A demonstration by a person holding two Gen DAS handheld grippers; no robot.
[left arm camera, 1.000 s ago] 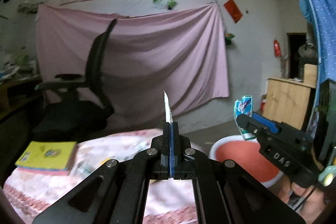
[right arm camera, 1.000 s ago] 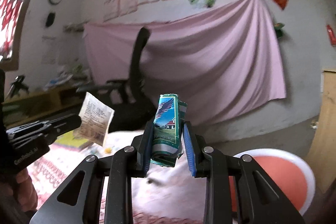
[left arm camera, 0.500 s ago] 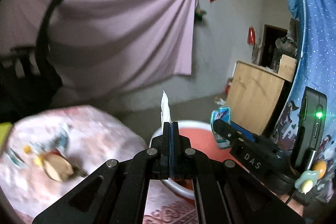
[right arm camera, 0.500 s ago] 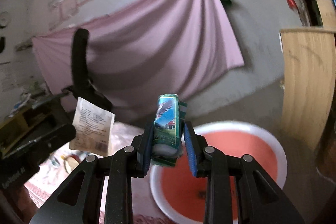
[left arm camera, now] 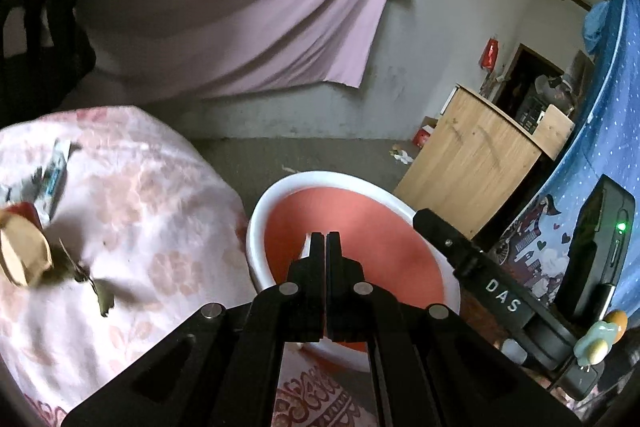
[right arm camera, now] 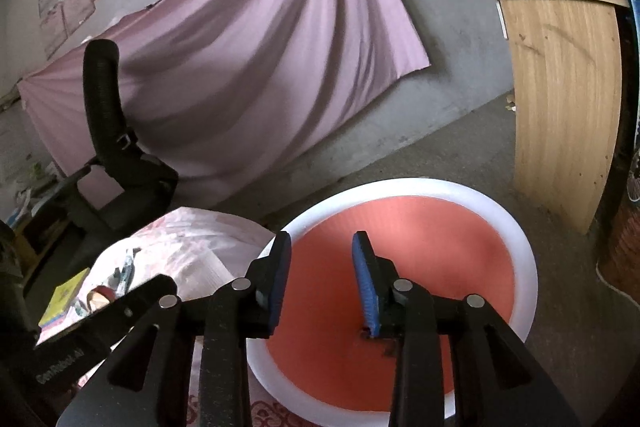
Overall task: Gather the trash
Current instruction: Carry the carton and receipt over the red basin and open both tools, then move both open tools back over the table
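Floor: red basin (right arm camera: 520, 243), white-rimmed. Right gripper (right arm camera: 320, 255) above it, fingers opening, nothing between. Left gripper (left arm camera: 325, 241) pinched closed, perhaps on paper scrap (left arm camera: 305, 246).

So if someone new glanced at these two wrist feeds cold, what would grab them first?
The big red basin with a white rim on the floor fills the middle of both views, right under the grippers. The right gripper hangs over it, jaws opening with nothing between them, while the left gripper is shut with a white scrap at its tips. Behind, a pink sheet drapes the wall.
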